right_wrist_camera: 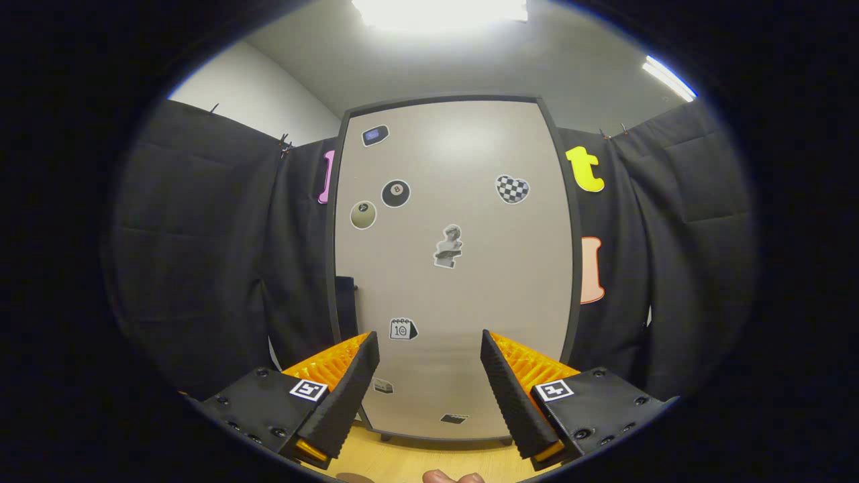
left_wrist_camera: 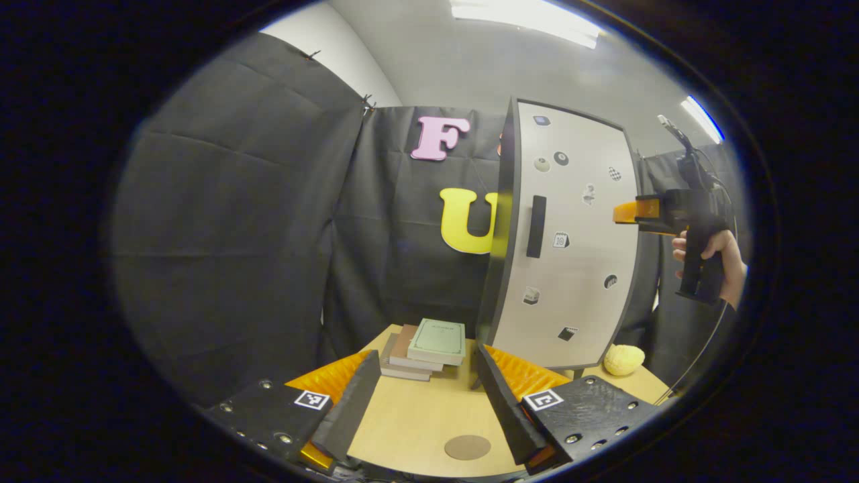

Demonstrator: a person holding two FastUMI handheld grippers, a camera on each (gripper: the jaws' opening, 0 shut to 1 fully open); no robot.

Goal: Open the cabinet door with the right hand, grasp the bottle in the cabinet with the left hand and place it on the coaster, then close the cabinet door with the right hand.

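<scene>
Left gripper view: left gripper (left_wrist_camera: 424, 386) at 6 o'clock, fingers spread wide, nothing between them, touching nothing. It hangs above the tan table (left_wrist_camera: 416, 416). The round brown coaster (left_wrist_camera: 468, 447) lies on the table between the fingertips, at 6 o'clock, bare. Beyond it, a small stack of books (left_wrist_camera: 426, 349) sits near the middle of the table. At 4 o'clock a pale yellow lumpy object (left_wrist_camera: 623, 359) rests on the table just beside the cabinet's foot. The cabinet (left_wrist_camera: 567, 235) stands at 3 o'clock, its light door shut, with a dark vertical handle (left_wrist_camera: 535, 226) near the left edge and small stickers scattered over it. Farther right, a hand (left_wrist_camera: 718, 258) holds the right gripper level with the handle, tips aimed at the door; cannot tell whether they touch it.

Right gripper view: right gripper (right_wrist_camera: 429, 379) at 6 o'clock, fingers well apart, empty, facing the closed cabinet door (right_wrist_camera: 453, 268). Bottle not visible; the door hides the cabinet's inside.
</scene>
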